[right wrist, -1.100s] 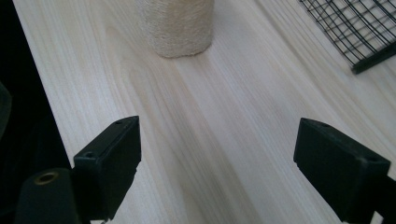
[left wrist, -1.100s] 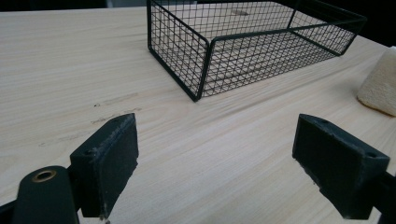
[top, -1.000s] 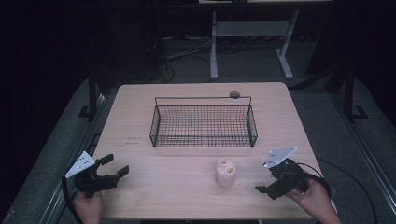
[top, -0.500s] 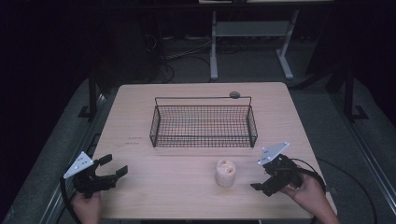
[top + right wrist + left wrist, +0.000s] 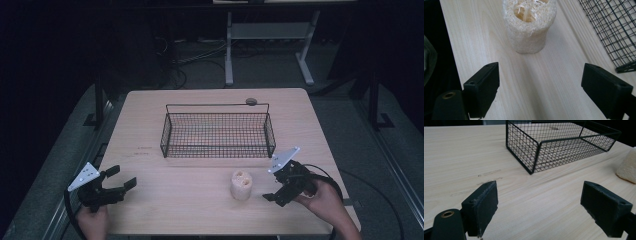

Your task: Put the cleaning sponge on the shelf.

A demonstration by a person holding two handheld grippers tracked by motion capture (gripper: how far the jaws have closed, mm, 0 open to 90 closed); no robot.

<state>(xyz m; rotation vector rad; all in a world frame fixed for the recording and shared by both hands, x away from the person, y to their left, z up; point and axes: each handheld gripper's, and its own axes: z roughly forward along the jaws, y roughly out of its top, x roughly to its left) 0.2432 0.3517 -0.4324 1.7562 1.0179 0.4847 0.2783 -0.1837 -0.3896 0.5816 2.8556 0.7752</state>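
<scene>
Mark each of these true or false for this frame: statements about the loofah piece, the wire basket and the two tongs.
1. The loofah piece stands upright on the table, outside the wire basket. True.
2. The right tongs are shut on the loofah piece. False: their jaws stand open, short of it, with bare table between.
3. The left tongs are open and hold nothing. True.
4. The wire basket holds a second loofah piece. False: only bare table shows through its mesh.
5. The loofah piece lies nearer the left tongs than the right. False: it sits close in front of the right tongs.
</scene>
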